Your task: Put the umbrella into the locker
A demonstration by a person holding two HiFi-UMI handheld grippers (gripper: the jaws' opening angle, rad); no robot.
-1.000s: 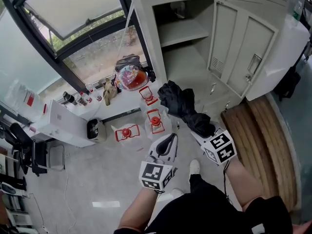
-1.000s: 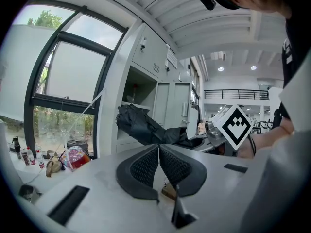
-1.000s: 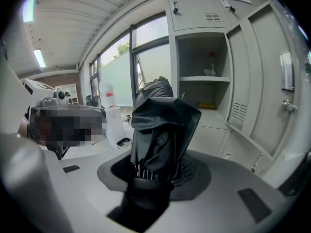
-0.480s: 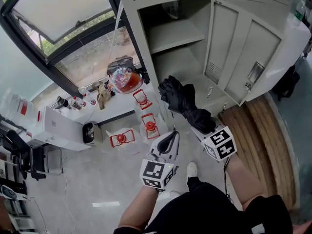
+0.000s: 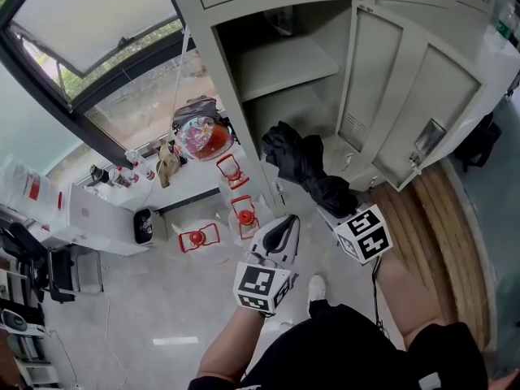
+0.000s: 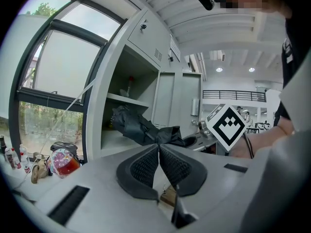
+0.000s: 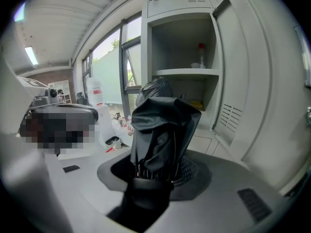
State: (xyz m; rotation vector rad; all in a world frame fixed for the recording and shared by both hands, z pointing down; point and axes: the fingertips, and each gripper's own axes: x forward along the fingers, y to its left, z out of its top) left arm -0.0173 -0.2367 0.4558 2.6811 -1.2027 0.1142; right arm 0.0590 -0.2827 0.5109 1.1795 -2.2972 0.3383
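A folded black umbrella (image 5: pixel 299 165) sticks out from my right gripper (image 5: pixel 331 208), which is shut on its lower end. Its bunched top reaches the mouth of the open grey locker (image 5: pixel 276 71), below the shelf (image 5: pixel 280 59). In the right gripper view the umbrella (image 7: pixel 163 125) stands between the jaws of that gripper (image 7: pixel 158 171) and hides part of the lower compartment. My left gripper (image 5: pixel 284 224) is lower and to the left, shut on nothing. In the left gripper view its pads meet at the tips (image 6: pixel 158 147), with the umbrella (image 6: pixel 138 127) beyond.
The locker door (image 5: pixel 406 96) stands swung out to the right. A bottle (image 7: pixel 200 55) sits on the upper shelf. Left of the locker, a window ledge (image 5: pixel 195 173) holds a colourful bag (image 5: pixel 199 136) and small bottles. Red-framed objects (image 5: pixel 244 211) lie on the floor. Wooden boards (image 5: pixel 443 234) lie right.
Both grippers have moved toward the locker, which now looks larger and nearer. The umbrella's top has come from in front of the locker to its opening.
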